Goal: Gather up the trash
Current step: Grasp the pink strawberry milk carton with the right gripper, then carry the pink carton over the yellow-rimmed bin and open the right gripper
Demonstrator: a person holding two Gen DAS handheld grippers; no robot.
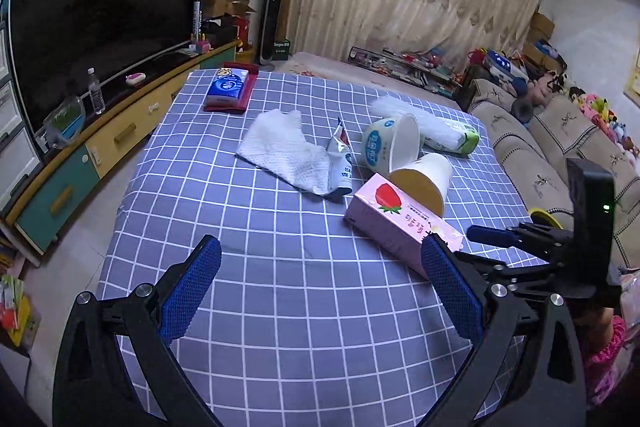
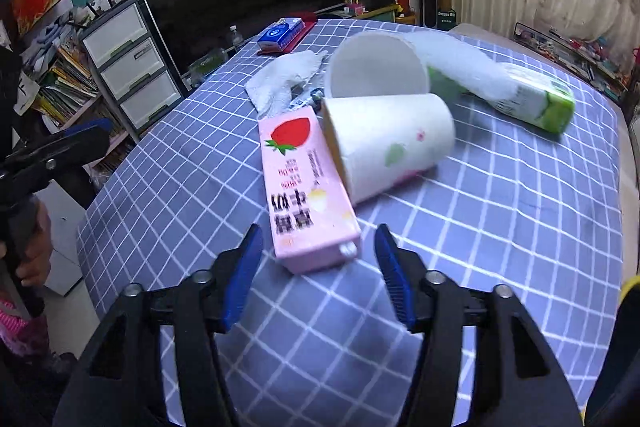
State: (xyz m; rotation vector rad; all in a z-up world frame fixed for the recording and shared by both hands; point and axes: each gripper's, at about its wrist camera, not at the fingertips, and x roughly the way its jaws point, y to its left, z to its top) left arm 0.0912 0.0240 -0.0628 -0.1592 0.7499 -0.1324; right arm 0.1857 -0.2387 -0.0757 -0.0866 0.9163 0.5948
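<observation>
A pink strawberry milk carton [image 2: 306, 187] lies flat on the blue checked tablecloth [image 2: 500, 227]; it also shows in the left wrist view [image 1: 396, 219]. My right gripper [image 2: 318, 259] is open, its blue pads on either side of the carton's near end, not touching. A tipped paper cup [image 2: 392, 147] lies against the carton. Behind are a white tub [image 2: 376, 67], a crumpled tissue [image 1: 280, 147], a foil wrapper [image 1: 340, 163] and a green-white roll of bags [image 2: 520, 95]. My left gripper [image 1: 320, 263] is open and empty over bare cloth, left of the carton.
A blue tissue pack [image 1: 228, 87] on a red case sits at the table's far left corner. A TV [image 1: 100, 39] on a low cabinet stands to the left, a sofa [image 1: 560, 155] to the right. The right gripper shows beside the carton in the left wrist view [image 1: 500, 235].
</observation>
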